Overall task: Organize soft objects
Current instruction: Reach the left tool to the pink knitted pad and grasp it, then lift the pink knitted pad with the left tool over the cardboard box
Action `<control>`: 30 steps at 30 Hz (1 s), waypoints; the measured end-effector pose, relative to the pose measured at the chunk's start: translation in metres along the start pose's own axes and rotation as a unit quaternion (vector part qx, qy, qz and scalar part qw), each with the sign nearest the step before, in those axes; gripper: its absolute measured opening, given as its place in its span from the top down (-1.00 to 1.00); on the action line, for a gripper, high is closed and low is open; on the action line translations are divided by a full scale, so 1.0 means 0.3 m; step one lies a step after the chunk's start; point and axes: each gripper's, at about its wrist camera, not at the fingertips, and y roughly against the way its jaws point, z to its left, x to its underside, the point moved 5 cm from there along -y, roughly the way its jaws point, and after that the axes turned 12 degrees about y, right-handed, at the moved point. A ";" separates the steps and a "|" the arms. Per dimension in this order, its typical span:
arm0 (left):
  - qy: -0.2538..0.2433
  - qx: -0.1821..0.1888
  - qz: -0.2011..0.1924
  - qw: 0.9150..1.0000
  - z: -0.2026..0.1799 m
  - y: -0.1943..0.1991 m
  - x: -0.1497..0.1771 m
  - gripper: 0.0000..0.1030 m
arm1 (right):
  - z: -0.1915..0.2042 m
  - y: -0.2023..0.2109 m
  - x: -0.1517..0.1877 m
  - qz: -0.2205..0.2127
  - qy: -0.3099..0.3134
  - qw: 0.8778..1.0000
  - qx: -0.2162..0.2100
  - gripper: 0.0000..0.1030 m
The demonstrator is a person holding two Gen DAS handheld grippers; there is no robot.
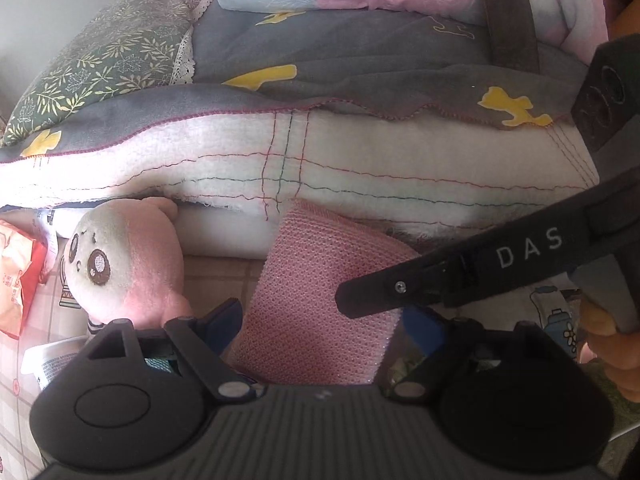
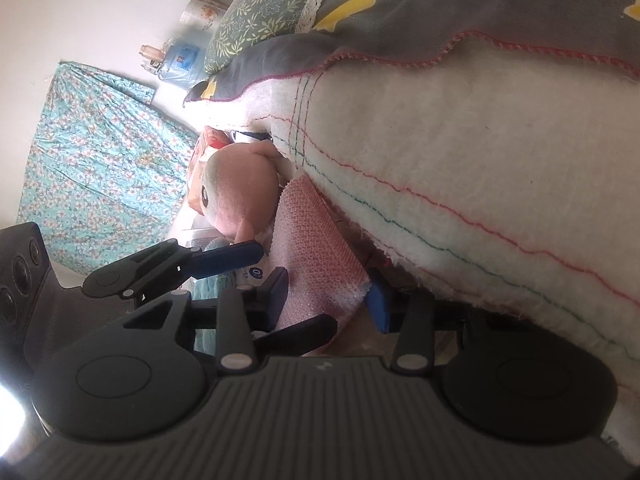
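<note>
Both pairs of jaws are framing the pink knitted cloth (image 1: 320, 300): my left gripper (image 1: 320, 326) is standing wide open around its near end, pads clear. My right gripper (image 2: 328, 296) is standing narrower around that same end, though I cannot tell whether its pads are pressing yet. That cloth is leaning against the folded white blanket (image 1: 360, 160), just beside the pink plush toy (image 1: 120, 264). It looks light, limp and textured, so I am favouring a pinch at the near edge.
</note>
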 end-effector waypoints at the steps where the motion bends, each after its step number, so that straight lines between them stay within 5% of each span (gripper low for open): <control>1: -0.002 -0.003 0.001 1.000 -0.001 -0.009 -0.002 -0.72 | 0.008 -0.001 -0.003 -0.004 0.003 1.000 0.000 0.27; 16: 0.014 -0.043 -0.093 0.995 -0.011 0.165 -0.056 -0.35 | 0.190 0.169 -0.111 -0.078 0.145 0.986 0.005 0.45; 30: 0.057 -0.121 -0.203 0.970 -0.080 0.565 0.005 -0.34 | 0.509 0.460 -0.080 -0.137 0.284 0.948 -0.042 0.45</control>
